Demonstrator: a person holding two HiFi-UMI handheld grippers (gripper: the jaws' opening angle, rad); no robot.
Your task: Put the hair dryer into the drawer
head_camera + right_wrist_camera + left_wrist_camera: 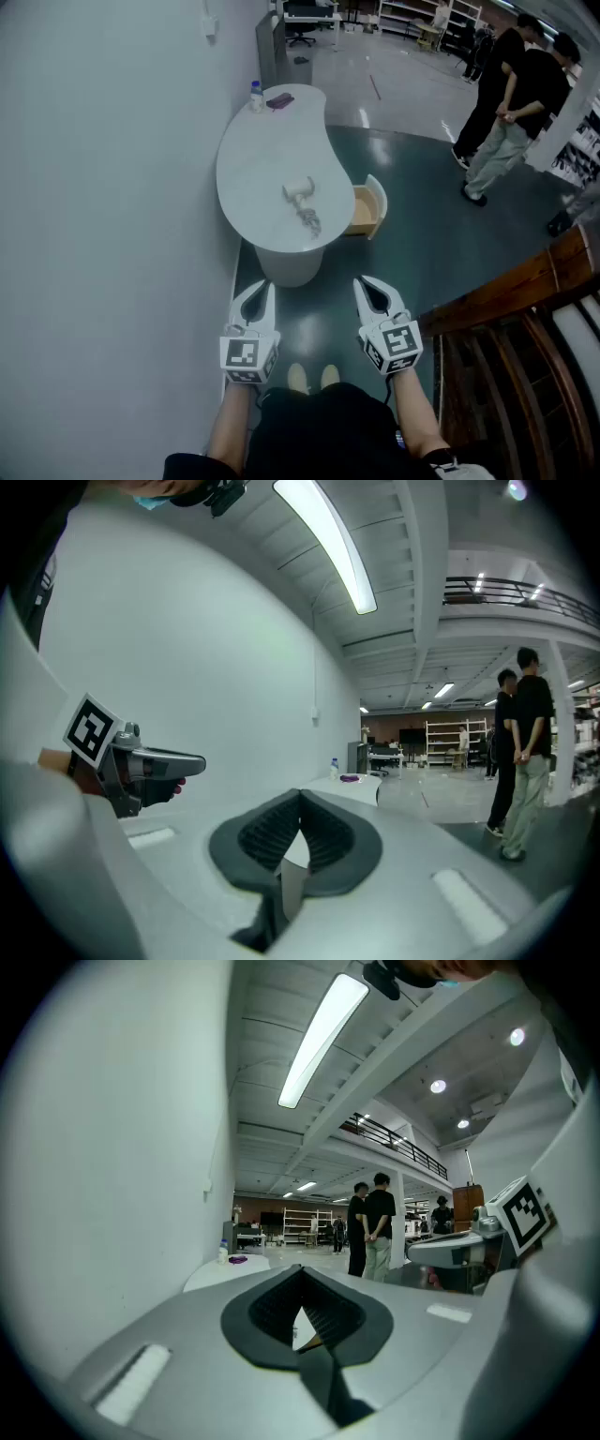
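Observation:
A cream hair dryer [301, 192] lies on the white kidney-shaped table [258, 169], its coiled cord [309, 222] trailing toward the near edge. On the table's right side a wooden drawer [366, 210] stands pulled out. My left gripper [268, 285] [301, 1269] and right gripper [358, 281] [300, 792] hover side by side short of the table's near end, both shut with nothing between the jaws. They point roughly level toward the table, well apart from the dryer.
A small bottle [256, 96] and a purple object [279, 100] sit at the table's far end. A white wall [103, 187] runs along the left. A wooden stair railing [525, 323] is at the right. Two people [520, 98] stand beyond the table at the back right.

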